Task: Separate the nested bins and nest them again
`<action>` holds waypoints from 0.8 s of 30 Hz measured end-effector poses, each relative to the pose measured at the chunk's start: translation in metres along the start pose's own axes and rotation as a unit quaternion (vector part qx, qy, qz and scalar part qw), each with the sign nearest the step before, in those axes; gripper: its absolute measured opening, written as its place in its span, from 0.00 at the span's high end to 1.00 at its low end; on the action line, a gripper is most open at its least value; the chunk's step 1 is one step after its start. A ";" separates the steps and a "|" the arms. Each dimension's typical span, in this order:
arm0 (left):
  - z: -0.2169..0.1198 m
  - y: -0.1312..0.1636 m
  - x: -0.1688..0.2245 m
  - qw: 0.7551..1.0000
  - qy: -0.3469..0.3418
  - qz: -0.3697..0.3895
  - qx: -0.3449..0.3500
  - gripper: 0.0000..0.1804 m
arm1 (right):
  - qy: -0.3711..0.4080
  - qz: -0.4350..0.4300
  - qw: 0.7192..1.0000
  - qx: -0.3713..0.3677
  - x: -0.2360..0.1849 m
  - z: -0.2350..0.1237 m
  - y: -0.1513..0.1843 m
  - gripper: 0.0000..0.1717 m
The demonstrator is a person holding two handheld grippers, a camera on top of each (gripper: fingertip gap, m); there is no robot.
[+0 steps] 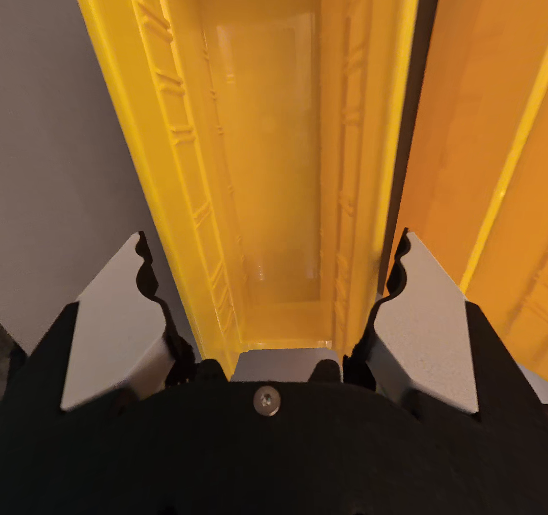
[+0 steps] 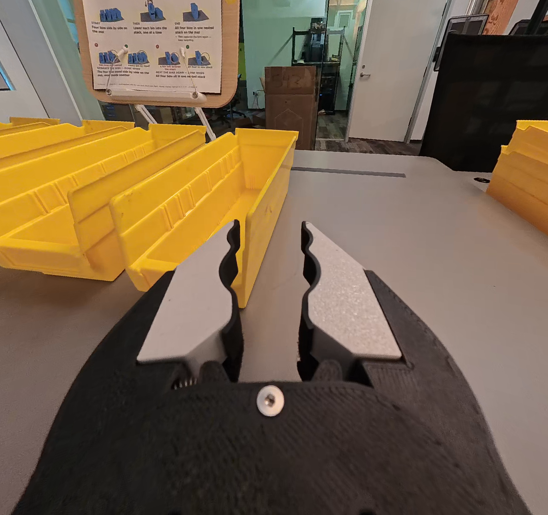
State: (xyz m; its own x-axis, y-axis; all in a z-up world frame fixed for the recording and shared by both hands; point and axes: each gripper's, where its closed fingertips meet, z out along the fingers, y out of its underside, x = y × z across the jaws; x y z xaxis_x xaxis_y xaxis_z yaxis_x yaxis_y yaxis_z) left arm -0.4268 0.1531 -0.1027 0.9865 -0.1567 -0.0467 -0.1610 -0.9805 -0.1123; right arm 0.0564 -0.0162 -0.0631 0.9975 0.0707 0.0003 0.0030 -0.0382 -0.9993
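Long, narrow yellow bins (image 2: pixel 189 204) with ribbed inner walls lie side by side on the left of the grey table (image 2: pixel 385 233). The left gripper (image 1: pixel 272 233) is spread wide, straddling one bin (image 1: pixel 267 159) without touching it. The right gripper (image 2: pixel 269 228) hangs released beside the nearest bin's wall. A yellow stack (image 2: pixel 522 174) is cut off at right; an instruction sheet (image 2: pixel 151 29) stands behind.

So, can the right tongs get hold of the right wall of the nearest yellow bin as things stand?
Probably yes. The right tongs stand open, nothing held, with that bin's right wall just ahead between their tips. The grey table beside it looks free.
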 end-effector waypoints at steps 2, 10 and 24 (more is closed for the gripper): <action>0.005 0.002 -0.004 1.000 -0.010 -0.002 -0.011 0.13 | -0.002 0.002 1.000 0.001 0.000 0.000 0.000 0.77; 0.008 0.005 0.002 0.999 0.032 -0.018 -0.021 0.19 | -0.009 0.005 1.000 -0.007 -0.002 0.002 0.003 0.77; -0.010 0.003 -0.013 0.999 0.005 -0.006 -0.033 0.31 | -0.017 0.006 1.000 -0.014 -0.005 0.003 0.005 0.77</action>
State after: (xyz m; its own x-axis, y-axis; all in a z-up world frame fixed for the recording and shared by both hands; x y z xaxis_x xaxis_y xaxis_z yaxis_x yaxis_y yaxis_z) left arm -0.4398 0.1507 -0.0929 0.9886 -0.1465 -0.0357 -0.1481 -0.9879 -0.0465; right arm 0.0515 -0.0139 -0.0686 0.9946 0.1031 -0.0131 -0.0062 -0.0669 -0.9977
